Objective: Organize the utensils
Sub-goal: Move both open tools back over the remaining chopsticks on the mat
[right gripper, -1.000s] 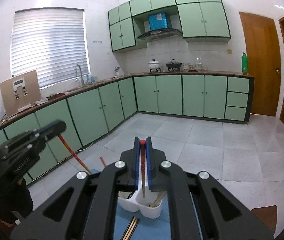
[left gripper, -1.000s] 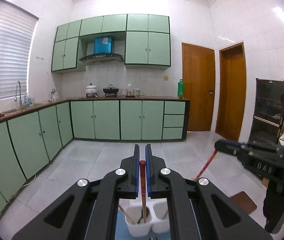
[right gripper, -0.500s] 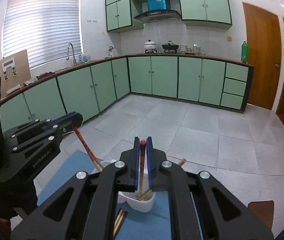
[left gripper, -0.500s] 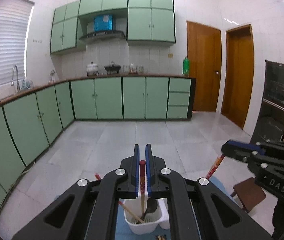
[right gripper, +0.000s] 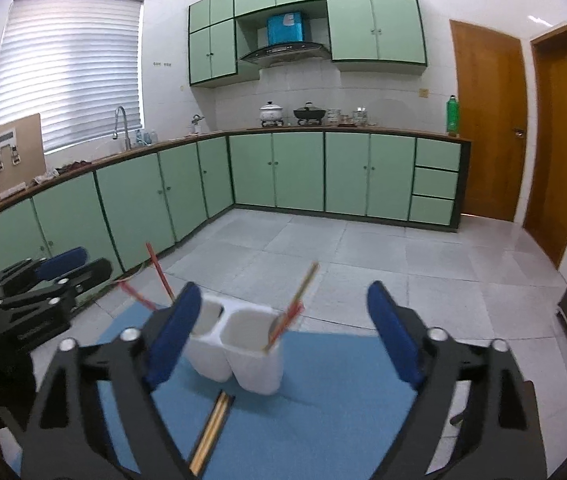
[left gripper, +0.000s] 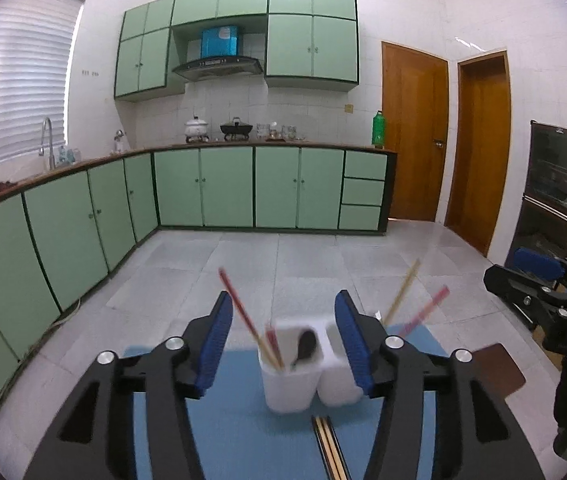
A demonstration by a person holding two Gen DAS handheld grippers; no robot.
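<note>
Left gripper [left gripper: 283, 336] jaws just opened, now apart, nothing between pads; red chopstick [left gripper: 243, 316] it gripped a second ago now leans in left cup of white holder [left gripper: 287, 380]

Right gripper [right gripper: 279, 320] jaws likewise sprung wide, empty; its chopstick [right gripper: 295, 300] in right cup

Both drops look done; loose chopsticks [right gripper: 211, 428] on blue mat [right gripper: 323, 420] probably next

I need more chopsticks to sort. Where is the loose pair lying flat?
In both wrist views, the loose pair of chopsticks lies on the blue mat, just in front of the white two-compartment holder.
</note>
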